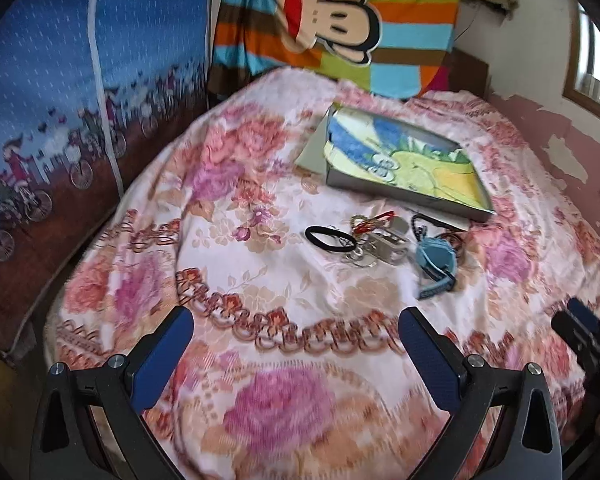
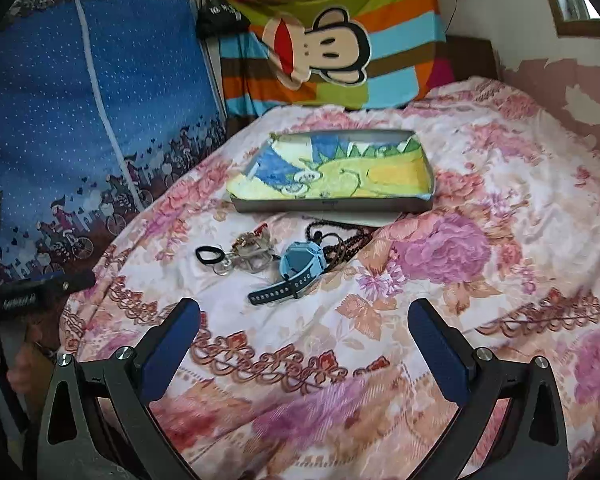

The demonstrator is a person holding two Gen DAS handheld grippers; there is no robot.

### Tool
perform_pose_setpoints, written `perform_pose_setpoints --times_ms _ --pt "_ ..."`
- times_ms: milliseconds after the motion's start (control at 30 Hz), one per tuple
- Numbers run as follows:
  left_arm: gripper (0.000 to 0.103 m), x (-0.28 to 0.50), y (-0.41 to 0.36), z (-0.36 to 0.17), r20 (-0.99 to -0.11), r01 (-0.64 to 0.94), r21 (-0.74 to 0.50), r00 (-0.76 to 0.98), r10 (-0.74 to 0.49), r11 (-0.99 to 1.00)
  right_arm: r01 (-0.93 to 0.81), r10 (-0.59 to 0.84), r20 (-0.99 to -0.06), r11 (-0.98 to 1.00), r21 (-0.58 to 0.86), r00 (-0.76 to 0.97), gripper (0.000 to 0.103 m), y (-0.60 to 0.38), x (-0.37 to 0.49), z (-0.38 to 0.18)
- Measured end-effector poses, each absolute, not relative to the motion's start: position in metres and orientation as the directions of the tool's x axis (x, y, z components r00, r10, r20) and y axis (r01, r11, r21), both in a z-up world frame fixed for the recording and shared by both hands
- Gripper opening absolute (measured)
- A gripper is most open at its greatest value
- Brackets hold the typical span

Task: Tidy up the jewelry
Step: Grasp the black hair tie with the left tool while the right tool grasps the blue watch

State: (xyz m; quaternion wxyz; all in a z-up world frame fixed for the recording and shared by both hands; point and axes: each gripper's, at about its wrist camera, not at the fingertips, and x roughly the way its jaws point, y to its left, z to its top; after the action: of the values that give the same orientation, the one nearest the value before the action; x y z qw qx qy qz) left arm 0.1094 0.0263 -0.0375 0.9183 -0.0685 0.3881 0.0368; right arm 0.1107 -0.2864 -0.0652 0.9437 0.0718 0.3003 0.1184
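Left gripper (image 1: pixel 296 320): fingers spread wide, holding nothing, above the near part of the bed.
Right gripper (image 2: pixel 304 312): fingers spread wide, empty, touching nothing.
Bed cover (image 2: pixel 500 280): floral pink, carries all items.
Jewelry pile (image 2: pixel 252 252): small tangled cluster at mid-bed, just near side of the tray; individual pieces unclear.
Black hair tie (image 1: pixel 330 237): left end of the cluster.
Blue watch (image 2: pixel 300 260): right of the cluster, dark strap extended toward the grippers.
Dark bead string (image 2: pixel 340 240): beside the watch, next to the tray.
Tray (image 2: pixel 332 204): grey-rimmed, shallow, lined with a cartoon-print cloth, toward the far edge.
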Motion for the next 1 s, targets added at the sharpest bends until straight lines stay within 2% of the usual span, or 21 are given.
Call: perform_pose_setpoints --times_ms 100,333,567,633,767,933,1000 --pt "0.102 0.142 0.031 -0.05 -0.748 -0.121 -0.136 0.663 -0.022 0.983 -0.189 0.309 -0.592 0.948 0.257 0.745 0.102 -0.286 0.139 -0.075" --pt "0.079 0.208 0.027 -0.077 -0.782 -0.107 -0.208 0.615 -0.1 0.972 -0.219 0.356 -0.608 0.932 0.29 0.71 0.099 -0.277 0.196 -0.093" --pt "0.047 0.25 0.019 -0.107 -0.81 -0.095 -0.283 0.556 -0.185 0.954 -0.224 0.422 -0.643 0.902 0.37 0.639 0.057 -0.266 0.236 -0.115" --pt "0.043 0.257 0.019 -0.113 -0.818 -0.103 -0.296 0.541 -0.196 0.95 -0.194 0.413 -0.668 0.905 0.379 0.618 0.051 -0.264 0.243 -0.125" --pt "0.032 0.269 0.026 -0.126 -0.845 -0.164 -0.313 0.497 -0.196 0.935 -0.149 0.39 -0.702 0.912 0.381 0.595 0.048 -0.255 0.251 -0.142" --pt "0.028 0.279 0.033 -0.133 -0.851 -0.199 -0.339 0.481 -0.21 0.919 -0.089 0.361 -0.723 0.918 0.386 0.588 0.042 -0.25 0.26 -0.15" --pt "0.018 0.281 0.032 -0.134 -0.858 -0.208 -0.324 0.476 -0.194 0.923 -0.068 0.344 -0.734 0.923 0.379 0.586 0.039 -0.247 0.264 -0.154"
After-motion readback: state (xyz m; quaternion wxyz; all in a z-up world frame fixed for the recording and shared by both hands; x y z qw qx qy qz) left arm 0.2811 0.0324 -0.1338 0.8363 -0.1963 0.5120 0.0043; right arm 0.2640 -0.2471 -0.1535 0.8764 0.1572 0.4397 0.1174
